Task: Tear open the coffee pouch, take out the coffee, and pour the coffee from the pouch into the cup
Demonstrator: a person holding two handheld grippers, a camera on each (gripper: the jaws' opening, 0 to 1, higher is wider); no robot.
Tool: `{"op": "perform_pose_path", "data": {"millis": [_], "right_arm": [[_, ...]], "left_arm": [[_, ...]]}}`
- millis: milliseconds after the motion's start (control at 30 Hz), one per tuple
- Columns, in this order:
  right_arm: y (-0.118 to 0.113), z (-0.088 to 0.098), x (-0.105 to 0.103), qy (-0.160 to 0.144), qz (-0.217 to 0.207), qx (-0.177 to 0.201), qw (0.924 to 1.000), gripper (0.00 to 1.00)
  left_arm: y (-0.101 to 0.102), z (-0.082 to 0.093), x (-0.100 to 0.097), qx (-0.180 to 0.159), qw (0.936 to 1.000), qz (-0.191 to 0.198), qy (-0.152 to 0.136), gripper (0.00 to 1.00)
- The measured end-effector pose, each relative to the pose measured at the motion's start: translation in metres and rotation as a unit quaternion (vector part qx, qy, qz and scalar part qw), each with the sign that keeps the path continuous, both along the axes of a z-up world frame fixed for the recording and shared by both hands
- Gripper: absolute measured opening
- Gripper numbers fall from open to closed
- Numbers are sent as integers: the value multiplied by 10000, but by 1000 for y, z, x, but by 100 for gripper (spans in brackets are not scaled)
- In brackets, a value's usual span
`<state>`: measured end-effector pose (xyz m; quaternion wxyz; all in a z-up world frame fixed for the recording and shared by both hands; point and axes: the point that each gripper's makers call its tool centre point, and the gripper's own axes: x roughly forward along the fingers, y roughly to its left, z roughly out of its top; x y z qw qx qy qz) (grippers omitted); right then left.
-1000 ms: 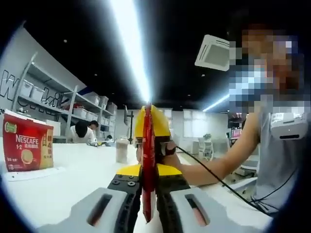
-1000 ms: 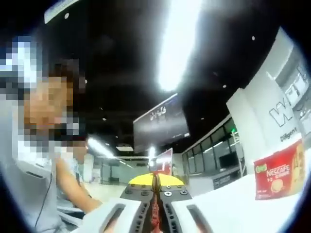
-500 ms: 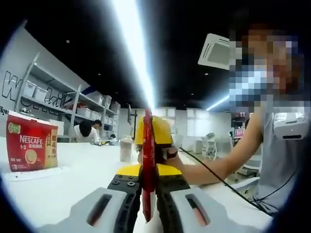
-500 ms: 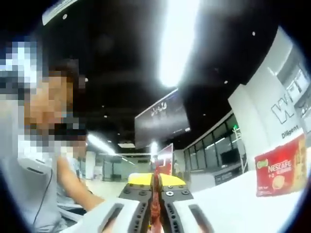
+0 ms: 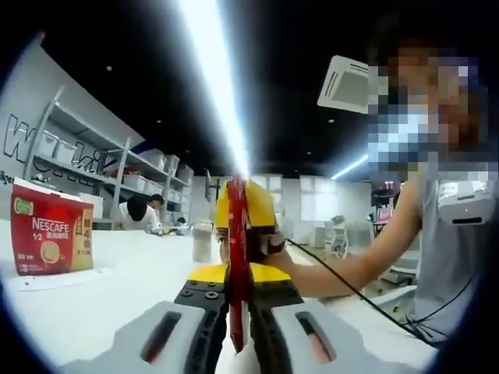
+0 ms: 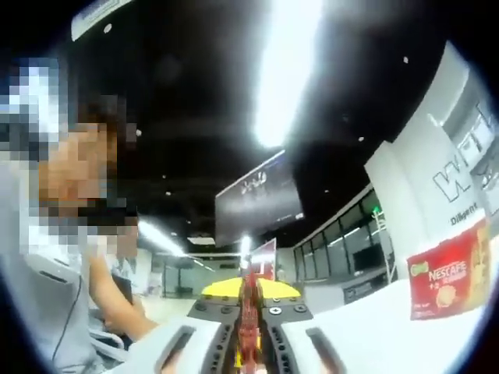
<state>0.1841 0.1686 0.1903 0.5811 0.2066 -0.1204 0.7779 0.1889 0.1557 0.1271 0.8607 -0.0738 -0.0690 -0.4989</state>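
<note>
Coffee pouch (image 5: 237,257): a thin red stick, seen edge-on and upright, held in the air above the white desk (image 5: 117,288) between the two claws.
Left claw (image 5: 236,343): jaws pressed together on the lower part of the coffee pouch in the left gripper view.
Right claw (image 6: 248,351): jaws closed on the same red pouch in the right gripper view; its yellow body also faces the camera in the left gripper view, just behind the pouch, with a black cable running off to the person.
Cup (image 5: 204,241): a pale tumbler standing on the desk beyond the claws, apart from the pouch.
Coffee box (image 5: 48,238): red, upright on the desk at far left, well apart from the pouch; also seen at the right edge of the right gripper view.
Person (image 5: 444,234): grey sleeveless top, arm stretched toward the yellow claw.
Background: wall shelves (image 5: 117,167) with white bins, a seated worker (image 5: 136,212).
</note>
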Motion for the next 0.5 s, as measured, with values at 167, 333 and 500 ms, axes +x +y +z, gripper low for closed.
{"op": "perform_pose_path", "data": {"millis": [167,333,500], "right_arm": [[3,-5,3,47,-41,-130,9999,17],[4,-7,2,-47,-79,-186,9998,6],[3,-7,4,-42,-114,-336,9994,3]], "left_arm": [[3,-1,3,15,10000,83,0,10],[3,-1,3,-13,9999,68,75,11],[5,0,8,-262,9994,5,229,16]]}}
